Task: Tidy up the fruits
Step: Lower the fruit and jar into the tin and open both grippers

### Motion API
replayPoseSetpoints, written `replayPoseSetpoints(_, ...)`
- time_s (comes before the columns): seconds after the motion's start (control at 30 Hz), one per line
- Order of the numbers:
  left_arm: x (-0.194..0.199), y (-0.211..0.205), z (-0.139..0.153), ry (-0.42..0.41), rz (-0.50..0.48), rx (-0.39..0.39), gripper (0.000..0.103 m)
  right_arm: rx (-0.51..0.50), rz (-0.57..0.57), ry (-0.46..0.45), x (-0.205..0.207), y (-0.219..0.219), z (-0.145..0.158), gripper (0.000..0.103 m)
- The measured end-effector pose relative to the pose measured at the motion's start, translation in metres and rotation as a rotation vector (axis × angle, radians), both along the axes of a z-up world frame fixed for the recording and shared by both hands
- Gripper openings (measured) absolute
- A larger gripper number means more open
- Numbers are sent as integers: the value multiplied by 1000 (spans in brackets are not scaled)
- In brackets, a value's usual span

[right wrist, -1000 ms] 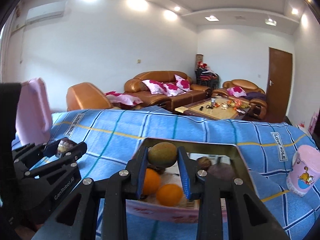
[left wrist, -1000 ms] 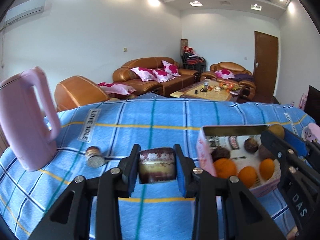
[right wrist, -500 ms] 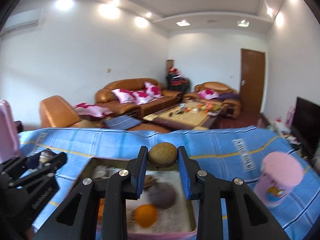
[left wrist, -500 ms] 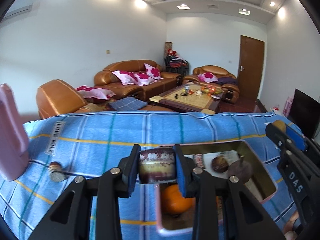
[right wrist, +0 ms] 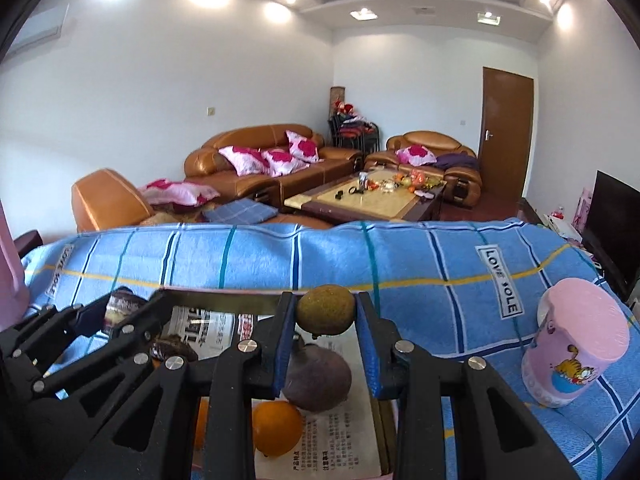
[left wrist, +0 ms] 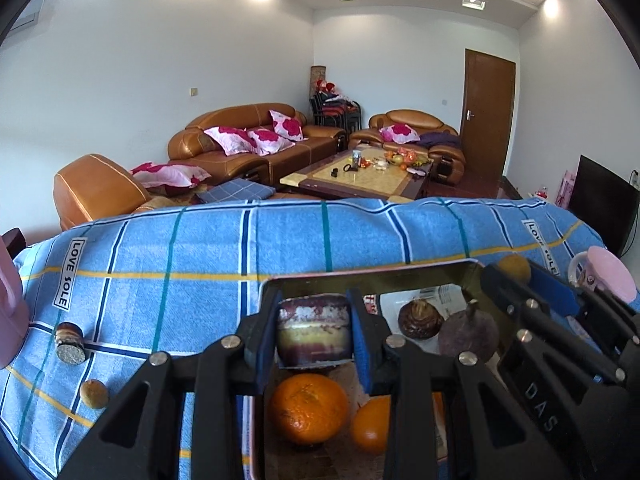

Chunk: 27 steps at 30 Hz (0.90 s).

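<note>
My left gripper [left wrist: 314, 322] is shut on a short purple and yellow cane piece [left wrist: 314, 334], held above the near left part of an open box [left wrist: 372, 274]. In the box lie two oranges [left wrist: 308, 408], a dark brown fruit [left wrist: 420, 320] and a purple fruit [left wrist: 468, 336]. My right gripper [right wrist: 326, 316] is shut on a round brown-green fruit [right wrist: 326, 314], which hangs over the box [right wrist: 224, 300] above the purple fruit [right wrist: 320, 380] and an orange [right wrist: 276, 428]. The left gripper [right wrist: 116, 308] shows at the left of the right wrist view.
On the blue checked cloth [left wrist: 200, 260], left of the box, lie a second cane piece [left wrist: 70, 342] and a small brown fruit [left wrist: 94, 394]. A pink jug [left wrist: 8, 312] stands at the far left. A pink cup [right wrist: 576, 344] stands right of the box.
Both grippers have carried their loads to the right, from beside the box to above it. The pink jug has slid to the left edge, and the pink cup has come closer.
</note>
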<state>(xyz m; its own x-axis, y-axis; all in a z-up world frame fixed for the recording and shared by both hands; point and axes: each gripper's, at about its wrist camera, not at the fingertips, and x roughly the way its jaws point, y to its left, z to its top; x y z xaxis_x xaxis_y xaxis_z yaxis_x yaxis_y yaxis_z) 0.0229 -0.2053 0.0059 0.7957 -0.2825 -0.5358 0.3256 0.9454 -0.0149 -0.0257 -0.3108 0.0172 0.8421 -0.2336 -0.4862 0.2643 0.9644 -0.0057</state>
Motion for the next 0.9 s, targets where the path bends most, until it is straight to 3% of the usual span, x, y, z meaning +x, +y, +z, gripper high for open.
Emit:
replayPoseSetpoints(0.33, 4, -3, -12, 44, -11, 20, 34, 66, 41, 93, 13, -1, -17, 32)
replayPoseSetpoints(0.9, 15, -2, -13, 84, -19, 12, 35, 157, 110, 88, 16, -3, -18, 33)
